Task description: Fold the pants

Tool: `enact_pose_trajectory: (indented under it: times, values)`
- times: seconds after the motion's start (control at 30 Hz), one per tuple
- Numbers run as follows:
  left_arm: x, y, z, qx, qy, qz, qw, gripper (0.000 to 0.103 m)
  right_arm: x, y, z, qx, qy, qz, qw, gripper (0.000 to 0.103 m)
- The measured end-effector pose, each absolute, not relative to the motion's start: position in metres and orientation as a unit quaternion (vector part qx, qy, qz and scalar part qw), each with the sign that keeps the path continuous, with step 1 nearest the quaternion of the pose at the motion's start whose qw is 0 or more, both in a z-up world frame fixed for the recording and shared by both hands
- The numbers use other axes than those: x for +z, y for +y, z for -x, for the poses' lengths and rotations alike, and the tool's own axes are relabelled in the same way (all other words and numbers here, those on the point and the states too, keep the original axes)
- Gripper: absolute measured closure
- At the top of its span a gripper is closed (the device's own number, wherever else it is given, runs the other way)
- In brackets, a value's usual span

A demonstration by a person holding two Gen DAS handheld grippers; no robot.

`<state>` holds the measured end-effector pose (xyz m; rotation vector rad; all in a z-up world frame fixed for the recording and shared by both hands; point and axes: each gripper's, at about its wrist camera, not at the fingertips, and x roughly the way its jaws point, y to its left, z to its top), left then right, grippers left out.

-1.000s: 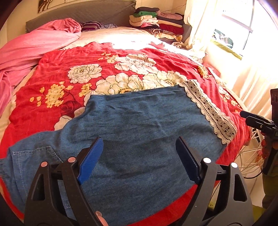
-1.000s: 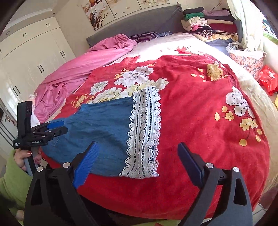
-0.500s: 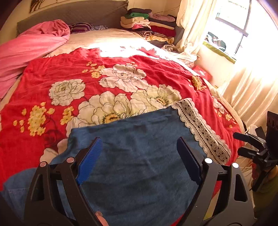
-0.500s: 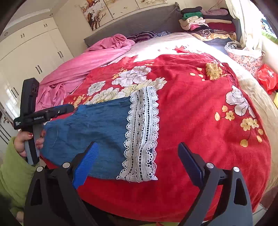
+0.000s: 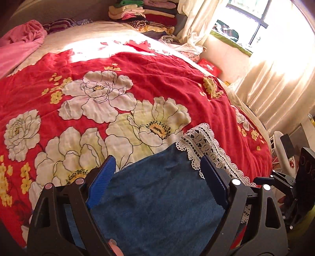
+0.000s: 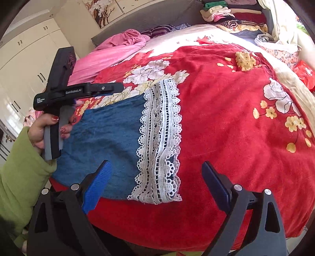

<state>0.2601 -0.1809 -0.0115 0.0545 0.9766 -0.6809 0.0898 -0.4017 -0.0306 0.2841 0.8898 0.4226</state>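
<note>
Pants (image 6: 110,137): blue denim, spread flat on red flowered blanket (image 6: 226,122), near front edge of bed, waist end out of view to the left. Lace hem (image 6: 159,141): white, wide band across leg end, lying flat, nearest corner close to blanket's front edge. Left gripper (image 5: 157,181): jaws spread wide, nothing between pads, hanging just above denim short of lace hem; seen also from right wrist view (image 6: 92,92), over far edge of pants, handle in a hand (image 6: 49,128) with a green sleeve (image 6: 21,169). Right gripper (image 6: 155,189): jaws spread wide, nothing grasped, poised over near corner of lace hem, fabric not yet between pads; in left wrist view (image 5: 275,177) visible only at picture's right edge, beyond bed. Step in hand, by judgement: approach to leg end, one gripper for each hem corner, no fold begun. Next move, by judgement: lowering of both sets of pads onto hem corners, one at far edge, one at near edge, closing on lace and denim together, blanket kept out of pinch; then lift and carry of leg end toward waist. Risk: loose lace slipping free, or blanket nap caught with hem. Surroundings: pink quilt (image 6: 118,53) bunched at far left of bed, stack of folded clothes (image 5: 143,13) at head, curtain (image 5: 279,78) and window at right, white wardrobe (image 6: 25,65) at left.
</note>
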Motion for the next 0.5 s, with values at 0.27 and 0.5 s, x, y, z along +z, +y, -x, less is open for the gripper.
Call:
enact_pose_trajectory:
  times: [0.27, 0.5]
  values:
    - [-0.043, -0.213, -0.273, -0.386, 0.498, -0.043, 0.775, 0.024, -0.051, -0.394, -0.099, 0.223, 0.442, -0.176, 0.851, 0.011]
    - [-0.055, -0.226, -0.282, -0.400, 0.504, -0.061, 0.763, 0.026, -0.054, -0.384, -0.107, 0.246, 0.434, -0.206, 0.842, 0.030]
